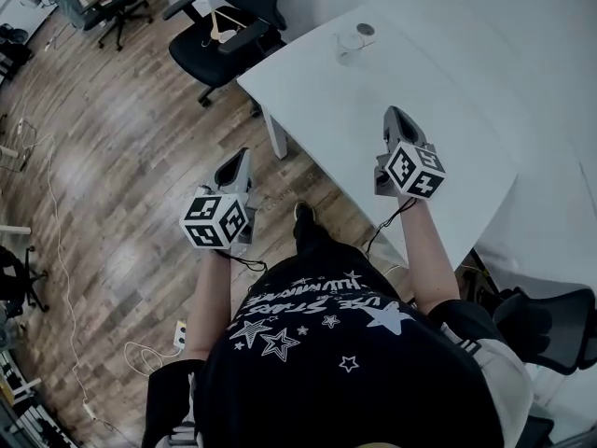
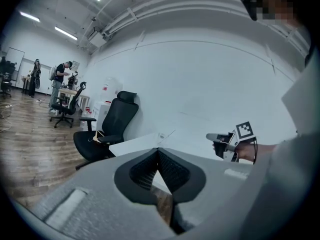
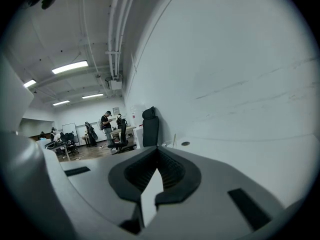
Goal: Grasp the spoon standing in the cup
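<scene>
Standing at the near corner of the white table (image 1: 308, 91), the person held 2 grippers out in front of the body.

1. The left gripper (image 1: 244, 154) sat at centre left of the head view, over the wooden floor (image 1: 112, 175) and clear of the table edge. In the left gripper view its jaws were pressed together at the tips, with nothing between them.

2. The right gripper (image 1: 394, 112) sat at centre right of the head view, above the table surface. In the right gripper view its jaws met at the tips and likewise carried nothing.

3. The cup (image 1: 351, 43), a clear vessel, stood in the upper centre of the head view, near the far corner of the table and well apart from both grippers. A small dark round item (image 1: 365, 29) lay just beside it.

4. The spoon (image 3: 174, 140) appeared in the right gripper view as a thin upright sliver just above and right of the jaw tips, far off on the table. It was too small for any detail to be read.

5. A black office chair (image 1: 219, 40) stood on the floor at the upper left of the head view, beside the table.
</scene>
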Demonstrator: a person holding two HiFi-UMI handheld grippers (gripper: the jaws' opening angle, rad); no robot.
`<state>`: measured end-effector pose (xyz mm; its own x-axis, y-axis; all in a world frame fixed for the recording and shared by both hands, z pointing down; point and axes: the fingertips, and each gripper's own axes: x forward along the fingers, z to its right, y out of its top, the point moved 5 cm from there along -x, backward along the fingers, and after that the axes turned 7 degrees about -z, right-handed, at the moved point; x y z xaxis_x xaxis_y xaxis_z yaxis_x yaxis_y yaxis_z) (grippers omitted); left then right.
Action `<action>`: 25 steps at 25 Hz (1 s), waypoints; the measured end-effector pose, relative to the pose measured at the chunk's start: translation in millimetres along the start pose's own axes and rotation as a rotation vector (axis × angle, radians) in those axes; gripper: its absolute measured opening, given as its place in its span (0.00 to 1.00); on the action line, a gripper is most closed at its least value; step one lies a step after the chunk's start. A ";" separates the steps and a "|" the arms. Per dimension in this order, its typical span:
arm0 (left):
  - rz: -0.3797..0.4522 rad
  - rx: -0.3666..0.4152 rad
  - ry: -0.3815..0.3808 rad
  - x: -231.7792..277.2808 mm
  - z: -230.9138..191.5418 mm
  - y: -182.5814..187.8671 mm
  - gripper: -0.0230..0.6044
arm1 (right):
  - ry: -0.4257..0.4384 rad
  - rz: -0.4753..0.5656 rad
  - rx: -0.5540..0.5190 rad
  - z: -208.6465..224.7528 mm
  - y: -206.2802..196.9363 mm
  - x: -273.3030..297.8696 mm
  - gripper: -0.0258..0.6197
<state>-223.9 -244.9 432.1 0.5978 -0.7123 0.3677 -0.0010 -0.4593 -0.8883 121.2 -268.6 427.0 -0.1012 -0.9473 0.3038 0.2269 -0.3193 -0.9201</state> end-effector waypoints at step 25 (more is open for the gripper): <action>-0.078 0.038 -0.052 170.1 -38.8 82.6 0.05 | -0.056 -0.049 0.049 73.3 42.5 148.4 0.10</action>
<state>-153.4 -424.6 431.9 0.6358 -0.6463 0.4220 0.0767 -0.4911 -0.8677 186.8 -424.6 451.0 -0.0591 -0.9301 0.3625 0.2699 -0.3645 -0.8912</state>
